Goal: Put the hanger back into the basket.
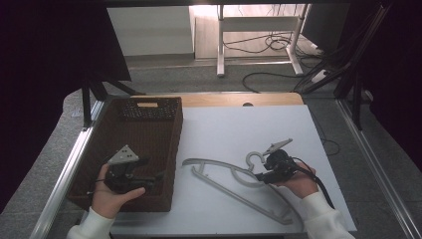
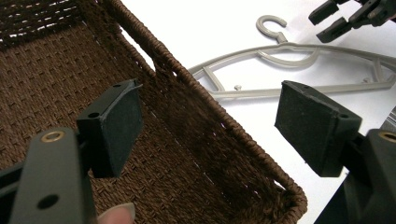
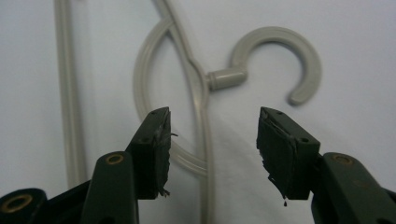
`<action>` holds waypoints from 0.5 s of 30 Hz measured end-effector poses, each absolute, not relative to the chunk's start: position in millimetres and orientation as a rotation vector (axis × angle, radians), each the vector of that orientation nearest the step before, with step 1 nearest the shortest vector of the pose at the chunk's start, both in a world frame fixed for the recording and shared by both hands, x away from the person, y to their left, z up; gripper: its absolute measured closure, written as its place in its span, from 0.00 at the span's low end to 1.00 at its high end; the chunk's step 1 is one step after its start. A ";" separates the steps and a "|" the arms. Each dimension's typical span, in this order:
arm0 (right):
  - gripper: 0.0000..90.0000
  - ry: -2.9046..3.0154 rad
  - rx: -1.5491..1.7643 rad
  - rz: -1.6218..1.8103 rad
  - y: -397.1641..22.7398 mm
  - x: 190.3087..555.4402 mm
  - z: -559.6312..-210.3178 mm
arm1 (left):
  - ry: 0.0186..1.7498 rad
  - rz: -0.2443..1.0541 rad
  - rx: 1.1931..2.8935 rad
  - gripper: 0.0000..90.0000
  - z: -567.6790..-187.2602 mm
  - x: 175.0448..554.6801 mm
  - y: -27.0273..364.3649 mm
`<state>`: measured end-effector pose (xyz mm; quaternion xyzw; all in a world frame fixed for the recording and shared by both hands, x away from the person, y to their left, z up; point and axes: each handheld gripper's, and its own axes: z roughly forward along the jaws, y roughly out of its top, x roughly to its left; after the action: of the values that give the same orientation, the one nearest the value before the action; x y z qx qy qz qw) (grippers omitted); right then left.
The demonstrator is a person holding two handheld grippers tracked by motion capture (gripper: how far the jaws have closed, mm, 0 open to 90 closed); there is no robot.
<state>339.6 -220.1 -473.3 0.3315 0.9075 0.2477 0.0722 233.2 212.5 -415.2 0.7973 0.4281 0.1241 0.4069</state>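
- The right gripper (image 3: 212,149) hangs low over the white surface (image 1: 239,129), and its fingers (image 3: 154,149) stand half apart with nothing pressed between them.
- Between these fingers, a little below them, passes the thin grey shoulder bar of the hanger (image 3: 201,93); the pads do not touch it.
- The hook of the hanger (image 3: 280,51) lies flat just beyond the right finger, and it opens downward in the right gripper view.
- The hanger (image 1: 234,181) lies flat on the surface, just beside the basket.
- The left gripper (image 2: 210,126) is held over the near right corner of the basket (image 1: 94,149), and its fingers (image 2: 116,123) are wide apart and hold nothing.
- The brown woven basket has nothing inside in the part that I can see.
- I can read no writing on any thing.
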 end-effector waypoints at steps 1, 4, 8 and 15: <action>0.50 2.727 0.996 0.744 -220.1 339.6 -473.3 | 1.079 0.313 2.011 0.25 -415.3 233.3 212.5; 0.52 2.790 0.919 0.766 -208.8 336.2 -475.7 | 1.079 0.312 2.012 0.25 -415.3 233.6 212.3; 0.54 2.843 0.869 0.728 -196.3 335.3 -481.3 | 1.078 0.312 2.012 0.25 -415.0 233.5 212.3; 0.60 2.901 0.806 0.654 -185.6 336.5 -492.4 | 1.081 0.316 2.009 0.25 -414.7 233.1 214.4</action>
<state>336.5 -185.6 -492.4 0.2616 0.9411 0.2122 0.0303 233.1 214.4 -414.7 0.7967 0.4287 0.1252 0.4073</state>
